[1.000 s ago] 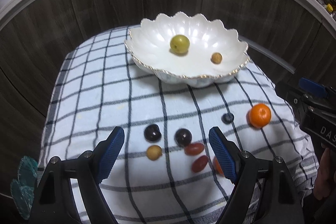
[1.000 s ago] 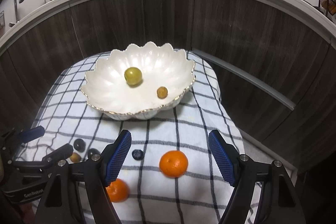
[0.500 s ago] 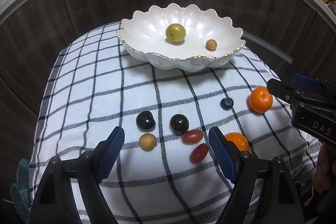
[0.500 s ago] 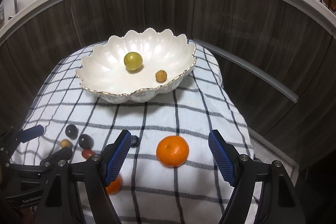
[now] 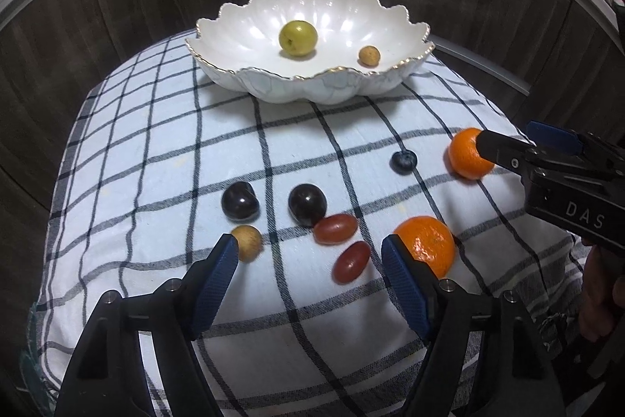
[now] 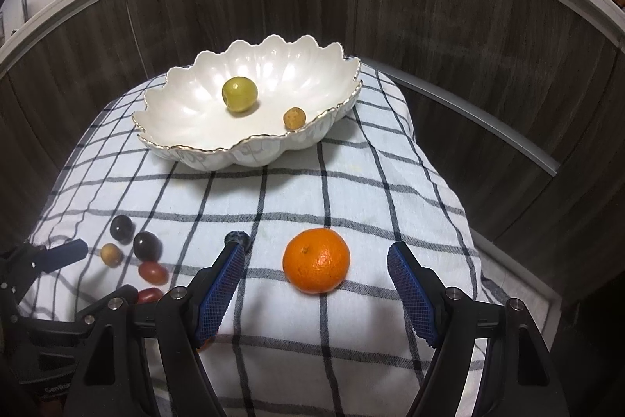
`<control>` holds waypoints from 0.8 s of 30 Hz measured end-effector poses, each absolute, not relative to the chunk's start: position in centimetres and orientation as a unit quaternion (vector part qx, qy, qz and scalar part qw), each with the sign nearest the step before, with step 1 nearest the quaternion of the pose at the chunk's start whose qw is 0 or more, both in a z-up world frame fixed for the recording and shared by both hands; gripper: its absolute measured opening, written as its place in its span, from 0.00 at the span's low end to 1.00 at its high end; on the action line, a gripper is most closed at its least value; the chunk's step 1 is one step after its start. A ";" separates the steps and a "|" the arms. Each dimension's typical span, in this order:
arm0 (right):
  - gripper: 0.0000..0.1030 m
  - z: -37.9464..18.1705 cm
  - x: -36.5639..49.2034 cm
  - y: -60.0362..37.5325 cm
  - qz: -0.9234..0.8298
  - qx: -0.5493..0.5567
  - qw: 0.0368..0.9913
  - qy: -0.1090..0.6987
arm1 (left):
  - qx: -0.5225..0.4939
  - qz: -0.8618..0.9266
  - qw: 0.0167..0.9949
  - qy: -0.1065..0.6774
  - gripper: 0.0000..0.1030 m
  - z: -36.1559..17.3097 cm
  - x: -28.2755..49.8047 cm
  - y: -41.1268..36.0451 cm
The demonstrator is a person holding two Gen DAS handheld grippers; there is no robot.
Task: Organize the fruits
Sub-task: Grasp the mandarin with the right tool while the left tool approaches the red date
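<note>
- Since the earlier frames both tools have come lower toward the cloth, the fruit looms larger in both views, and the left tool's jaws have just been closing a little with nothing clamped between them
- Checked cloth [image 5: 164, 159]: soft woven white fabric with dark grid lines, draped over the rounded bench top in front of dark wood-grain panels [image 6: 449, 38]
- Bowl [image 5: 234, 38]: glossy white, scalloped like a shell with a thin gold rim, standing at the far side of the cloth
- Left tool [image 5: 308, 262]: black arms with ribbed blue pads, jaws apart and empty, above the two oblong red fruits [image 5: 336, 229]
- Right tool [image 6: 316, 274]: same build, jaws apart and empty, one mandarin [image 6: 316, 260] lying between its pads and untouched
- Second mandarin [image 5: 425, 245]: dimpled orange peel, just beside the left tool's right pad
- Green round fruit [image 5: 297, 38]: smooth, inside the bowl, apart from a small tan rough ball [image 5: 369, 56]
- Two dark glossy round fruits [image 5: 306, 204] side by side on the cloth
- Tan ball [image 5: 247, 241] at the left pad's tip
- Blueberry [image 5: 403, 162]: smallest, alone on the cloth
</note>
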State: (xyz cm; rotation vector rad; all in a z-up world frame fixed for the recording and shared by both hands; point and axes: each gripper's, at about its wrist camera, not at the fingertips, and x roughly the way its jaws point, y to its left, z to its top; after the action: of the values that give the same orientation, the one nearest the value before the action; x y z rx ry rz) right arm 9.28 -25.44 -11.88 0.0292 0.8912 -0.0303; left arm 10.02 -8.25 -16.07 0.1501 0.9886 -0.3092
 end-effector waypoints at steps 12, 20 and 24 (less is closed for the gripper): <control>0.74 -13.0 9.6 -25.6 -0.013 0.018 0.899 0.437 | 0.084 -0.172 0.859 0.476 0.59 -17.4 9.6 -9.0; 0.74 -13.9 10.0 -25.5 -0.009 0.021 0.896 0.443 | 0.096 -0.191 0.852 0.477 0.40 -18.6 9.5 -9.5; 0.74 -14.3 10.4 -25.5 -0.009 0.024 0.895 0.444 | 0.098 -0.199 0.853 0.472 0.39 -18.8 9.4 -9.6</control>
State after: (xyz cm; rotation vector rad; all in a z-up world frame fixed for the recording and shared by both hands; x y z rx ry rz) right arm 10.44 -25.47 -14.31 0.0505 0.9209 -0.0182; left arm 9.44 -9.58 -18.81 0.2069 0.9926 -0.4181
